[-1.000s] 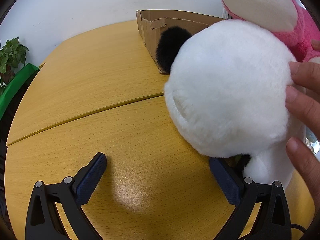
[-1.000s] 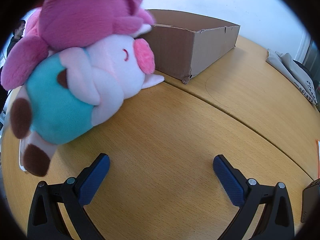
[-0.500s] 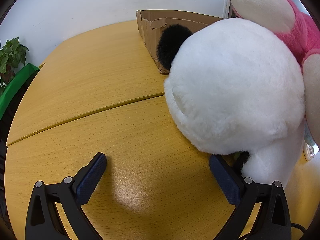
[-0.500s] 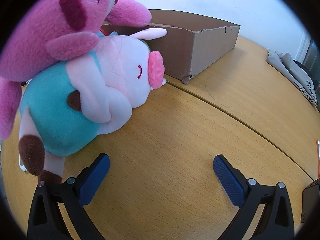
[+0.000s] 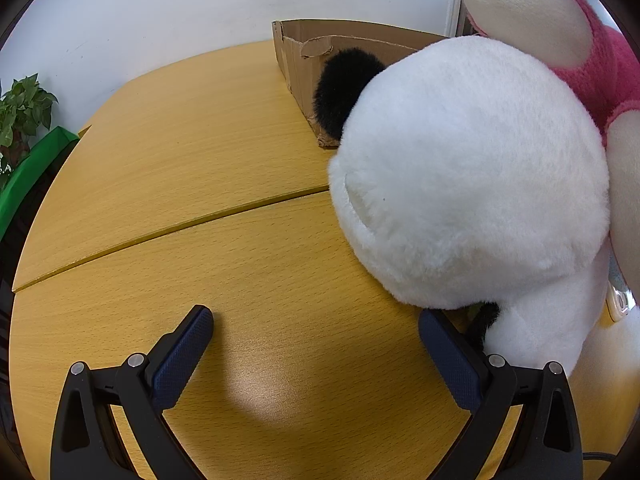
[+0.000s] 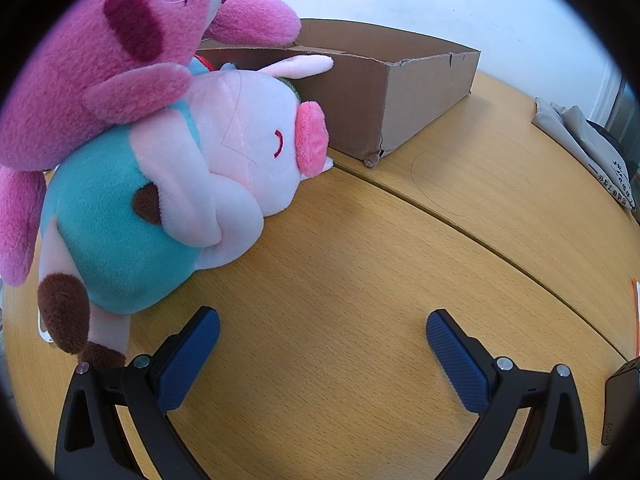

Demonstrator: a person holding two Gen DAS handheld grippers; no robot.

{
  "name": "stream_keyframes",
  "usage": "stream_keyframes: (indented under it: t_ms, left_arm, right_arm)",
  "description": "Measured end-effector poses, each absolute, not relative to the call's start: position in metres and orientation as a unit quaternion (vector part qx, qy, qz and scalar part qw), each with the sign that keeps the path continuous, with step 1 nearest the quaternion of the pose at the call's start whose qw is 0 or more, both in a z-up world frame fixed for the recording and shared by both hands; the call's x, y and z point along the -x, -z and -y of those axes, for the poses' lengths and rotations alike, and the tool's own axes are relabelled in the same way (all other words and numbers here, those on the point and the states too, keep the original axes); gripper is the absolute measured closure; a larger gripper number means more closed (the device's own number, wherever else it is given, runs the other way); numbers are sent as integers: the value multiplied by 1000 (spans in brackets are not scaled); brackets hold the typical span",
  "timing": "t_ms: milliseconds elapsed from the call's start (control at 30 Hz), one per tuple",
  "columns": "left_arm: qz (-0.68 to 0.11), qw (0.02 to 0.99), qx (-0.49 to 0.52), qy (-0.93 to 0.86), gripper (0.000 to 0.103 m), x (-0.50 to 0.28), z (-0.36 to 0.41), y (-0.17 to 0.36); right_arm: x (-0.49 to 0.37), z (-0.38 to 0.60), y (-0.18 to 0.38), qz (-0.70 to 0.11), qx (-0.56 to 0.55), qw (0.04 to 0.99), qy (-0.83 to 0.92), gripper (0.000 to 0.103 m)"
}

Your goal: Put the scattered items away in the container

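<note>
A white panda plush [image 5: 472, 184] with a black ear lies on the wooden table [image 5: 192, 152], just right of my open, empty left gripper [image 5: 316, 332]. A pink plush [image 5: 600, 64] rests behind and on it. In the right wrist view the pink plush [image 6: 108, 64] lies on a pig plush [image 6: 192, 184] in a teal outfit, left of my open, empty right gripper [image 6: 324, 332]. The open cardboard box [image 6: 400, 84] stands behind the toys; it also shows in the left wrist view [image 5: 316, 52].
A green plant [image 5: 20, 112] and green ledge are beyond the table's left edge. Folded cloth [image 6: 580, 148] lies at the far right. A dark device [image 6: 620, 400] sits at the right edge near my gripper. A seam crosses the table.
The person's hand has left the toys. The pink plush has settled onto the pig plush, which has shifted slightly. Both grippers have stayed still.
</note>
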State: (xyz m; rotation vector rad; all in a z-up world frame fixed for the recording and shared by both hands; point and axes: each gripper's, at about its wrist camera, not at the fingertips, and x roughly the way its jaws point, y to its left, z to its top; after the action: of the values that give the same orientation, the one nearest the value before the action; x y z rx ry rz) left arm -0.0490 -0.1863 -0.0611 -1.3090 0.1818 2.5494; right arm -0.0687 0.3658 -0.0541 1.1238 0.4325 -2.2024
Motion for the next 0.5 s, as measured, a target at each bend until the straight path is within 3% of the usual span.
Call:
stream_keyframes:
  t_ms: [500]
  left_arm:
    - [-63,134,452,-880,0,50,189,62]
  right_arm:
    - [69,-366,54,-164,-425,311,834,0]
